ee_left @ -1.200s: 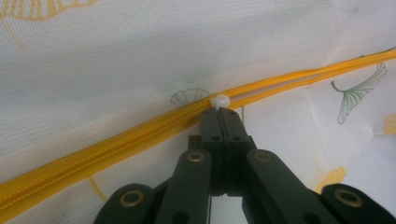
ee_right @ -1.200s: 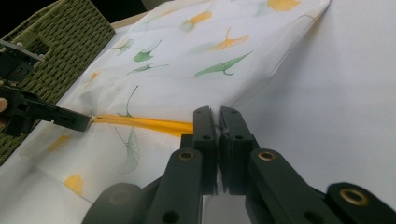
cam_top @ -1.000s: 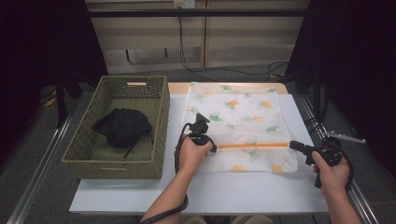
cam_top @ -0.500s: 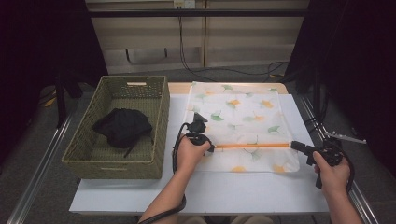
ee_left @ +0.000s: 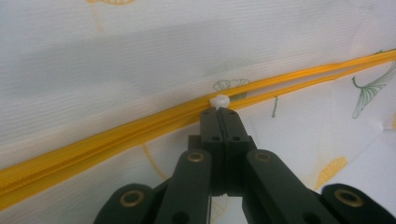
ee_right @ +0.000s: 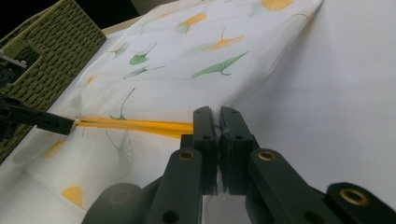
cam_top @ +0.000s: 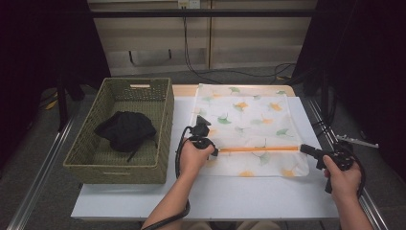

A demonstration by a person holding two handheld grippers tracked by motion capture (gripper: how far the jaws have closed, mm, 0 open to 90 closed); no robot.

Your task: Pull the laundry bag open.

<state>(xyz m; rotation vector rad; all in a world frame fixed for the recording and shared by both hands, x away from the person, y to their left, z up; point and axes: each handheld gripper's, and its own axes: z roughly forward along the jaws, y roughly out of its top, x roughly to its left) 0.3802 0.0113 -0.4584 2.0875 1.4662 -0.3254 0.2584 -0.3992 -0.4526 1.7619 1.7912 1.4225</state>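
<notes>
While the zipper on the bag is only partly run, this is how my work stands, left to right.

Basket: the woven basket (cam_top: 119, 158) sits at the bench's left side with a black garment (cam_top: 125, 132) bundled inside it, untouched by either of my grippers.

Left gripper: my left gripper (ee_left: 218, 112) is clenched on the small white zipper pull (ee_left: 219, 100), jaws pressed together with only the pull's tip showing past them; in the high view it sits at the left end of the orange line (cam_top: 214, 151).

Zipper: the orange zipper (cam_top: 258, 149) runs straight across the near part of the bag between my two grippers; beside the pull its two orange tapes lie close together, and I cannot tell which stretch is closed.

Bag: the white leaf-print bag (cam_top: 244, 115) lies flat on the bench (cam_top: 249, 196), just right of the basket.

Right gripper: my right gripper (ee_right: 218, 116) is pinched on the bag's right edge at the zipper's end, holding the fabric taut.

Done: both grips are set and the zipper is stretched straight.

Left: I judge the pull's whole run along the zipper is ahead, and the garment has not been handled.
</notes>
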